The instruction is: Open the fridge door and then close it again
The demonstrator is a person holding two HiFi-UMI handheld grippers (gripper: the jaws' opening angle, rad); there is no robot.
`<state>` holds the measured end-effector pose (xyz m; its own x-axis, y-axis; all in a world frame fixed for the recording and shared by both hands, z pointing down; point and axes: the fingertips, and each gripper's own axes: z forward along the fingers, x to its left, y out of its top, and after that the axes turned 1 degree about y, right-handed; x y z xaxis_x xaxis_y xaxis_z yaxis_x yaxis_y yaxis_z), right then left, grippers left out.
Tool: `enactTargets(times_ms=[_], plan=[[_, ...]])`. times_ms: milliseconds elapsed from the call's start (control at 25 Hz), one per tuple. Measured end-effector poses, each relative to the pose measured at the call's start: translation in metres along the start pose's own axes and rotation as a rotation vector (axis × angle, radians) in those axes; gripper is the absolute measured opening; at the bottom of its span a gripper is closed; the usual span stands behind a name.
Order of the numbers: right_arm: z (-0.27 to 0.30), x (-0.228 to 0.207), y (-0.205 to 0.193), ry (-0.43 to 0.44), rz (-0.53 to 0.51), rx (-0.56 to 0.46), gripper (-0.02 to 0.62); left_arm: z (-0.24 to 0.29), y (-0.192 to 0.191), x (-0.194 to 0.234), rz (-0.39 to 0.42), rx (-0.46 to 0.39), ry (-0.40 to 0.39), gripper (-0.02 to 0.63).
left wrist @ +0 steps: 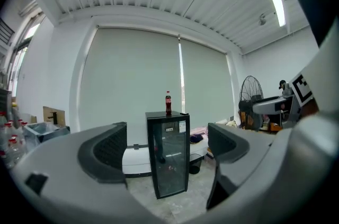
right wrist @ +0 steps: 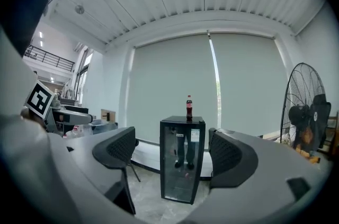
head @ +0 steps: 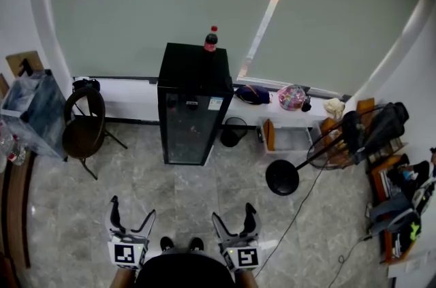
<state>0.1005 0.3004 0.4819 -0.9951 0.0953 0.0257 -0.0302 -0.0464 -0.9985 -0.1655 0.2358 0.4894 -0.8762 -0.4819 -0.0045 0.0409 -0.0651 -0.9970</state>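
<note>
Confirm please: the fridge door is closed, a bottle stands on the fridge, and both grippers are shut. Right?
Not the grippers: the left gripper and the right gripper are open and empty, as their own gripper views show. The fridge is closed, with the bottle on it.

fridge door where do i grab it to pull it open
No handle shows on the flat glass fridge door. Likely pinch a vertical frame edge, coming level from the front, since it stands upright facing you. Hinge side can't be told.
</note>
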Motion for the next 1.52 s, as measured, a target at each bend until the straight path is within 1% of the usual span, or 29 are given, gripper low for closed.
enactTargets(times_ms=[200, 360, 520, 760, 840, 1000, 1240, 1520], plan=[[0.003, 0.011, 0.0, -0.016, -0.001, -0.016, 0.425, -0.004, -0.004, 0.009, 0.015, 0.001, -0.018, 0.463], [0.004, 0.024, 0.004, -0.023, -0.008, -0.029, 0.425, -0.007, -0.009, 0.015, 0.045, -0.025, -0.043, 0.463], [0.007, 0.039, 0.004, -0.017, -0.002, -0.021, 0.425, -0.008, -0.007, 0.025, 0.003, 0.0, -0.063, 0.463], [0.016, 0.042, 0.001, -0.032, 0.0, -0.015, 0.425, -0.005, -0.012, 0.04, -0.009, 0.011, -0.057, 0.463], [0.022, 0.041, -0.001, -0.036, 0.006, 0.003, 0.425, 0.0, -0.015, 0.045, -0.007, 0.018, -0.057, 0.463], [0.046, 0.042, -0.001, -0.018, 0.012, 0.007, 0.425, 0.017, -0.014, 0.056, -0.011, 0.013, -0.042, 0.463], [0.089, 0.031, 0.002, 0.019, -0.014, -0.009, 0.425, 0.051, -0.015, 0.063, -0.006, 0.027, -0.024, 0.463], [0.15, 0.003, 0.003, 0.048, -0.011, -0.008, 0.425, 0.118, -0.011, 0.067, 0.005, 0.045, -0.012, 0.463]])
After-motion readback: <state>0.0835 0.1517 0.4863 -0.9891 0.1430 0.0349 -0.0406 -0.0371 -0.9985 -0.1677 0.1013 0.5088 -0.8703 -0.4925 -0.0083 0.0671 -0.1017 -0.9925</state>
